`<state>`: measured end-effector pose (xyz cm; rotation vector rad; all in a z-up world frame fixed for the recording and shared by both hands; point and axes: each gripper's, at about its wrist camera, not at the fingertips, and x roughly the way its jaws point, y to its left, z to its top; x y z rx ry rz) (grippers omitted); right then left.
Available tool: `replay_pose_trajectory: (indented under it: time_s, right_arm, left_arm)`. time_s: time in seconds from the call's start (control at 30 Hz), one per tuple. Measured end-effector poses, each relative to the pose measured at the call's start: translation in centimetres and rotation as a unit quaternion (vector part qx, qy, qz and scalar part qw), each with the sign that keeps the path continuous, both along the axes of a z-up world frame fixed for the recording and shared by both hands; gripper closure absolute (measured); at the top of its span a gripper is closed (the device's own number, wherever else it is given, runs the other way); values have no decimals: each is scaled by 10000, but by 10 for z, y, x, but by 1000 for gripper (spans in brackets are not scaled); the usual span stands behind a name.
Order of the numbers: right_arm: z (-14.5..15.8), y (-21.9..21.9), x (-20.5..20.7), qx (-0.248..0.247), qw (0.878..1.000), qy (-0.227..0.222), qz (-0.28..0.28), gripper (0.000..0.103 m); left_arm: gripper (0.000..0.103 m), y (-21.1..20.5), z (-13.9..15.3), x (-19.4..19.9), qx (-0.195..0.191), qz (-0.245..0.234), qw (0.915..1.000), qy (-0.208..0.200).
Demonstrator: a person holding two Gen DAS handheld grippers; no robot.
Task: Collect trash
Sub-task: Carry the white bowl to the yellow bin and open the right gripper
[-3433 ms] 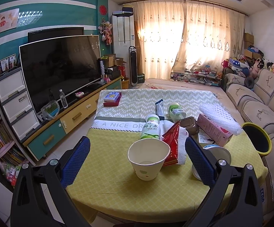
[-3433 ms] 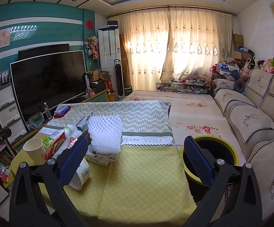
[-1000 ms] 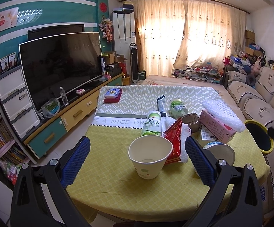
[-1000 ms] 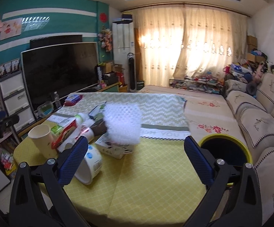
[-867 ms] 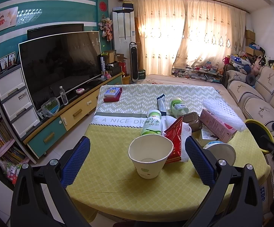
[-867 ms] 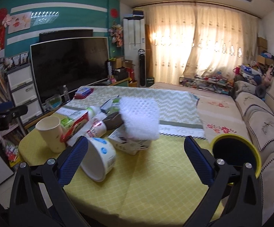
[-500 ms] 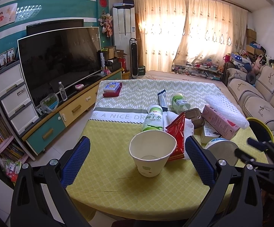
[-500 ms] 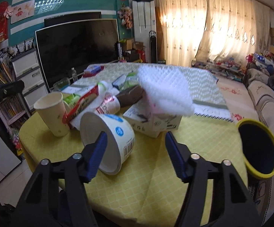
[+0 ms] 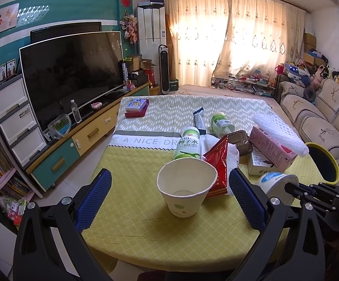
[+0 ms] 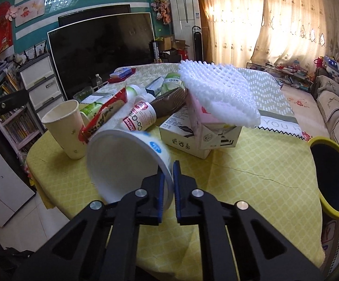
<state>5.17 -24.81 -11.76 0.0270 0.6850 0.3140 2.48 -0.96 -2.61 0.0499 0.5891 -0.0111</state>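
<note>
A white paper bowl (image 10: pixel 122 161) with a blue label lies on its side on the yellow tablecloth (image 10: pixel 251 164). My right gripper (image 10: pixel 169 175) is closing and stands shut on the bowl's rim, one pad inside and one outside. From the left wrist view the bowl (image 9: pixel 277 182) and the right gripper (image 9: pixel 288 188) sit at the right. My left gripper (image 9: pixel 170 178) is open and holds nothing. An empty paper cup (image 9: pixel 185 187) stands upright just beyond its fingers. A black bin with a yellow rim (image 10: pixel 319 140) stands beside the table at the right.
Behind the bowl lies a pile: a red snack bag (image 9: pixel 218 161), a green-labelled bottle (image 9: pixel 188 145), a pink carton (image 9: pixel 270 149) under white foam netting (image 9: pixel 279 131), and a brown tray (image 9: pixel 239 140). A TV cabinet (image 9: pixel 59 154) runs along the left, a sofa (image 9: pixel 321 126) along the right.
My right gripper swung left and down to the paper bowl, and its jaws went from wide open to shut on the rim. The left gripper barely moved.
</note>
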Motion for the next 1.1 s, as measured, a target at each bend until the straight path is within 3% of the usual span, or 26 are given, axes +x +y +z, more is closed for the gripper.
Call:
replay_pose_trajectory:
  time_s: [0.3,0.43,0.53,0.63,0.8,0.9,1.03,1.1]
  right_arm:
    - [21,-18,-10,296,9992,-254,15,98]
    - [39,-53,-16,485,9966,-516,-415,98]
    - [49,-95,-17,549,9900,-703,-1092,98]
    - [44,-155,-10,709,9748,-650,-2011,98]
    - [9,-241,10,632,9399,-177,-3350,98]
    - [-16,-276,31,567,9236,201,-3787,98]
    - [-42,-300,46,586,9115,569,-4030,97]
    - [-52,-307,48,602,9063,633,-4135,89]
  left_arm:
    - [4,-3,1,0,20,-31,10000,-32]
    - [4,-3,1,0,23,-43,10000,-18]
    - [4,-4,0,0,9,-68,10000,-8]
    - [4,-6,-1,0,20,-108,9999,-7]
    - [4,-10,-3,2,24,-169,9998,37]
    - [4,-12,-6,3,26,-199,9998,63]
    - [4,-15,-7,5,47,-225,9997,81]
    - [4,-15,-8,7,51,-234,9997,88]
